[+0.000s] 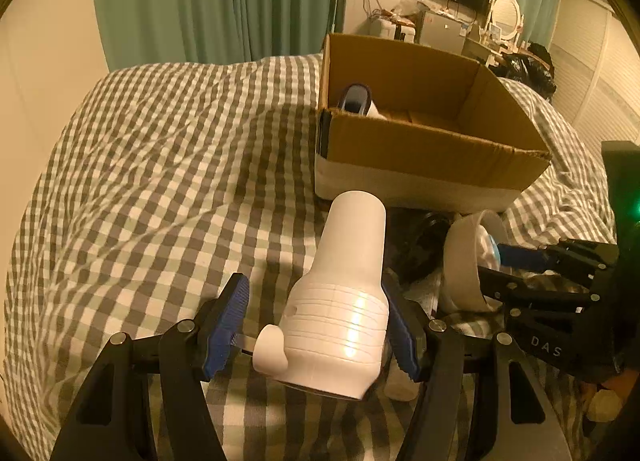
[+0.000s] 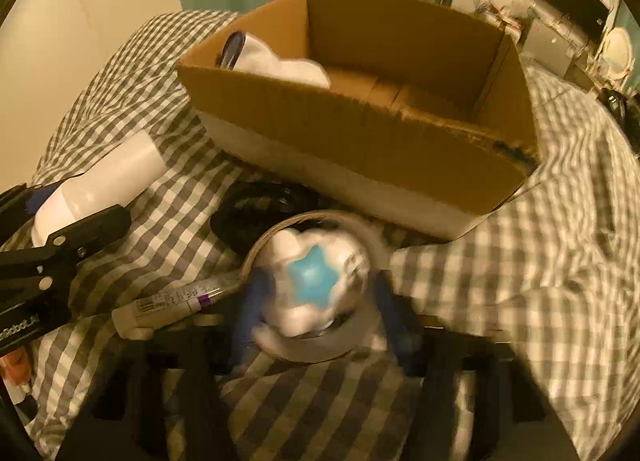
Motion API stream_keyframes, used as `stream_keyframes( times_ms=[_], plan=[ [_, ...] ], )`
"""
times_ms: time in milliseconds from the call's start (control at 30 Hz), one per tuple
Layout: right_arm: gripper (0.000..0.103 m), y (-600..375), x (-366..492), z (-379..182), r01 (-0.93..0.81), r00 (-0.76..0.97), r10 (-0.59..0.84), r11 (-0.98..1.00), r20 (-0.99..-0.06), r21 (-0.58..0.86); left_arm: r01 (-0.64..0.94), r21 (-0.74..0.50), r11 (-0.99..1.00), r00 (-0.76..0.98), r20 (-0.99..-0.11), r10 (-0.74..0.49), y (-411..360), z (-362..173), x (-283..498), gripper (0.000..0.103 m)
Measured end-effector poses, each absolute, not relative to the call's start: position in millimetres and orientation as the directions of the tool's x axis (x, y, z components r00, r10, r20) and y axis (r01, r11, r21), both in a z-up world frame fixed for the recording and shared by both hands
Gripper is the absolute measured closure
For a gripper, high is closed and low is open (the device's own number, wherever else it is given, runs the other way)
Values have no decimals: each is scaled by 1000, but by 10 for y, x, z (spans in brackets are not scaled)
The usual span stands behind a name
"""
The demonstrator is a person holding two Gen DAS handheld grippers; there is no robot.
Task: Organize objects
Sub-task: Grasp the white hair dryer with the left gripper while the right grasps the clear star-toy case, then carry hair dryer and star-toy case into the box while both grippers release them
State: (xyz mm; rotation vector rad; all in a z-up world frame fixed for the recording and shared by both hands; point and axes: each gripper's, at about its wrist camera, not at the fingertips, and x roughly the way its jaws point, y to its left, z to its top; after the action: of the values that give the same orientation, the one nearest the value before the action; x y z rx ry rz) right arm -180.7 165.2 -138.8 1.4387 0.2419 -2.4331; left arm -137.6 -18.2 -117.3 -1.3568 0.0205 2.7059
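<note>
My left gripper (image 1: 316, 325) is shut on a white plastic bottle (image 1: 340, 301), held above the checked bedspread (image 1: 180, 181) with its neck pointing away toward an open cardboard box (image 1: 420, 133). My right gripper (image 2: 320, 301) is blurred. Its blue fingers (image 2: 252, 305) flank a white ball with a blue star (image 2: 312, 281) that lies in a tilted white bowl (image 2: 360, 341). Whether the pads press on the ball or the bowl is not clear. In the left wrist view the right gripper (image 1: 496, 265) reaches into the bowl (image 1: 464, 261) from the right.
The box (image 2: 340, 121) holds a white item with a dark blue end (image 2: 276, 57). A black object (image 2: 260, 209) lies between box and bowl. A white tube with a purple band (image 2: 172, 301) rests left of the bowl. Green curtains and a cluttered desk stand beyond the bed.
</note>
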Motion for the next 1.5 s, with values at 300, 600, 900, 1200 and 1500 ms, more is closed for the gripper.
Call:
stream_keyframes(
  times_ms=[300,600,900,1200,1500],
  plan=[
    [71,1636,-1662,-1314,348,-483,-169,-937,-859,-11,-103,-47,-994,-593,-799,99,-217,-1207,-1298,36],
    [73,1676,-1425,-1127,331,-534,-169,-943,-829,-21,-86,-54,-995,-607,-789,95,-229,-1107,-1135,36],
    [75,1719,-1175,-864,342,-584,-165,-938,-795,-56,-83,-60,-995,-635,-766,99,-230,-927,-1056,36],
    [86,1746,-1164,-652,350,-613,-171,-934,-771,-71,-79,-79,-994,-638,-762,111,-221,-845,-1101,36],
    [88,1642,-1233,-439,404,-633,-191,-908,-750,-110,-83,-89,-993,-630,-767,122,-178,-880,-1174,36]
  ],
)
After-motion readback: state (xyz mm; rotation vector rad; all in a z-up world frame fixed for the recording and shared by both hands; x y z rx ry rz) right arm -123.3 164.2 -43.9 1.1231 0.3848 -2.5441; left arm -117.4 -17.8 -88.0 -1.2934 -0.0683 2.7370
